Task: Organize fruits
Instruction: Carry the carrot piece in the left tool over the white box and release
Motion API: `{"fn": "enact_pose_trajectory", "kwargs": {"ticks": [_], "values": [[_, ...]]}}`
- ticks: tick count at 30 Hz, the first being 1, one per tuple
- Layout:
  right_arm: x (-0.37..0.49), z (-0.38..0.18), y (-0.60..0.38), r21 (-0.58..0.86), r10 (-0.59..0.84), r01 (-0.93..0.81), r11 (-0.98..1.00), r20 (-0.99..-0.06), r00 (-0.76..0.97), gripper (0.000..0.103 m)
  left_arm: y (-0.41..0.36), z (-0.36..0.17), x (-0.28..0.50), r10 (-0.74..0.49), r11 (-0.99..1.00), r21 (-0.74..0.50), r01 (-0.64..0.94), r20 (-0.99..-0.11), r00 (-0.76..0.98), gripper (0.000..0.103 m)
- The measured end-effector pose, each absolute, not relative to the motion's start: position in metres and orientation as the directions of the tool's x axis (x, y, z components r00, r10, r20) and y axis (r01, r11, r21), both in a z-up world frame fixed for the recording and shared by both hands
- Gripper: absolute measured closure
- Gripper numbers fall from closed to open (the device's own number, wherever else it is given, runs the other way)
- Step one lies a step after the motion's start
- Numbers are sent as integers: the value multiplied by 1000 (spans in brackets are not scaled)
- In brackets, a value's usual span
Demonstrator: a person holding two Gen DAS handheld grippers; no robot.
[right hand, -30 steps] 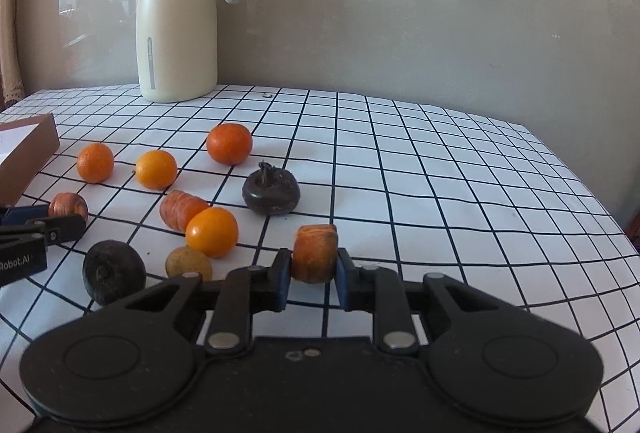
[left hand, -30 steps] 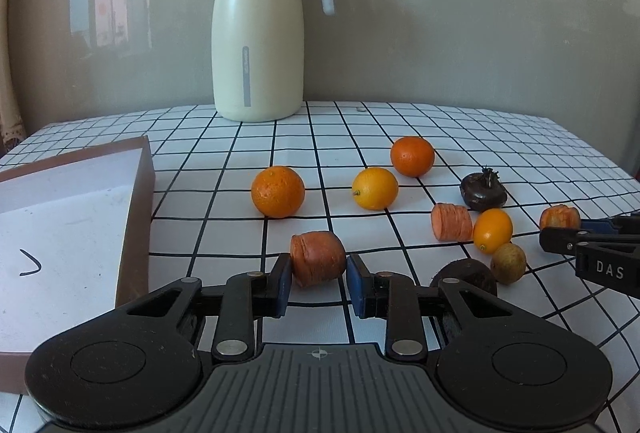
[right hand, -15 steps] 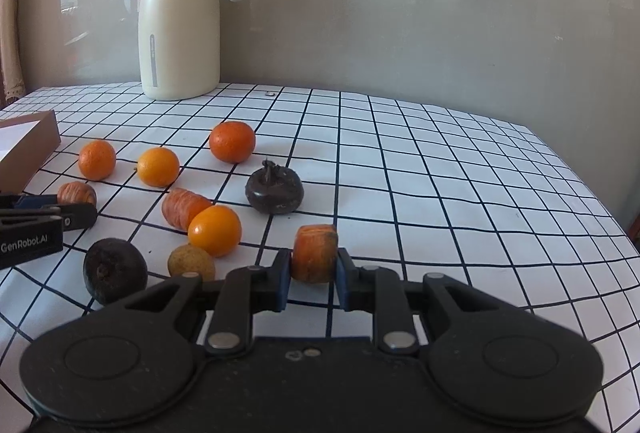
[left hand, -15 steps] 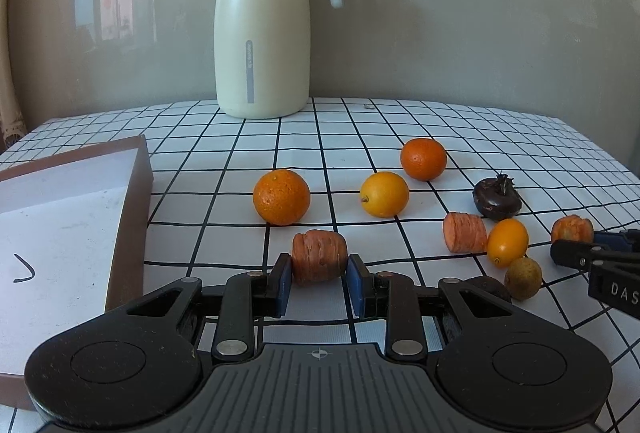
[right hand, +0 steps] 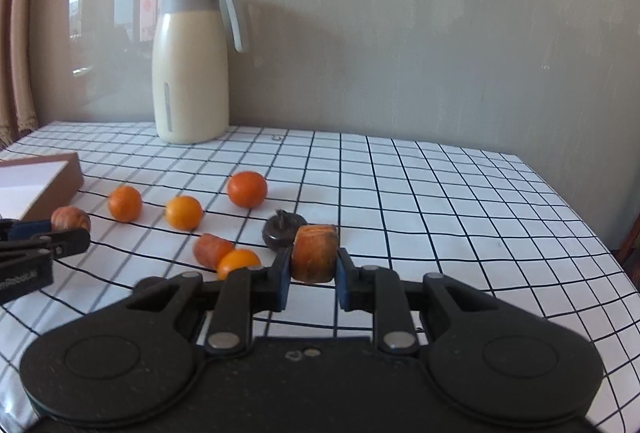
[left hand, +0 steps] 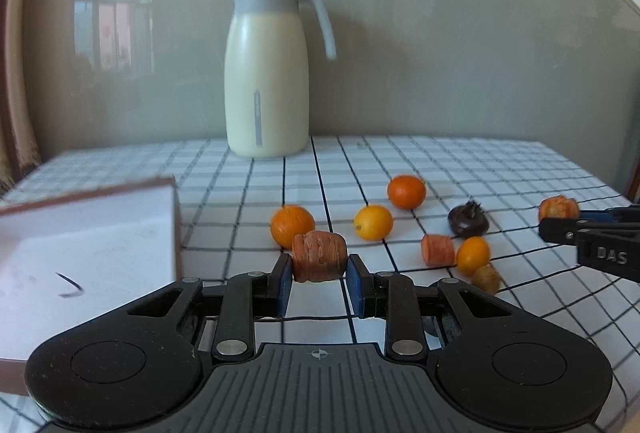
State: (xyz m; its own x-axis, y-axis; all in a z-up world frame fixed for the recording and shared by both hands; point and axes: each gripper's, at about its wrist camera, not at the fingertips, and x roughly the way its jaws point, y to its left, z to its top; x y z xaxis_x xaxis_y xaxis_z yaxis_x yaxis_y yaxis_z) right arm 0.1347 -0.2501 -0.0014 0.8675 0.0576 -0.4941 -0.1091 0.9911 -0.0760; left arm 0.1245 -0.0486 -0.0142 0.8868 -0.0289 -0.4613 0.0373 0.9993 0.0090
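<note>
My left gripper [left hand: 319, 275] is shut on a carrot piece [left hand: 319, 256] and holds it above the checked tablecloth. My right gripper [right hand: 311, 277] is shut on another carrot piece [right hand: 314, 253], also lifted; it shows at the right of the left wrist view [left hand: 558, 208]. On the cloth lie two oranges [left hand: 292, 225] [left hand: 406, 191], a yellow citrus [left hand: 373, 222], a third carrot piece [left hand: 438, 249], a small orange fruit [left hand: 473, 255], a brown fruit [left hand: 486, 277] and a dark mangosteen [left hand: 468, 220].
A shallow brown box with a white inside [left hand: 80, 249] lies at the left. A cream thermos jug [left hand: 267, 73] stands at the back against the wall. The table's right edge [right hand: 580, 217] drops off near the right gripper.
Both grippers have risen from the cloth with their carrot pieces. The views have tilted up, so the fruits sit lower and farther off.
</note>
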Motion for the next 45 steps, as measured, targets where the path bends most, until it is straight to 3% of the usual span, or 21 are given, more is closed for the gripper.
{"fn": "enact_pose_trajectory", "kwargs": {"ticks": [7, 19, 35, 45], "values": [[110, 18, -229, -58, 123, -164, 985, -431, 894, 89, -26, 12, 79, 4, 998, 53, 18, -392, 920, 74], [74, 28, -168, -53, 318, -365, 929, -385, 866, 89, 46, 21, 22, 154, 988, 66, -140, -356, 922, 74], [66, 30, -76, -33, 517, -569, 822, -377, 768, 89, 142, 18, -12, 343, 935, 43, -351, -348, 872, 74], [84, 29, -30, -40, 555, -616, 787, -391, 734, 89, 177, 13, 3, 370, 922, 41, -384, -381, 847, 74]]}}
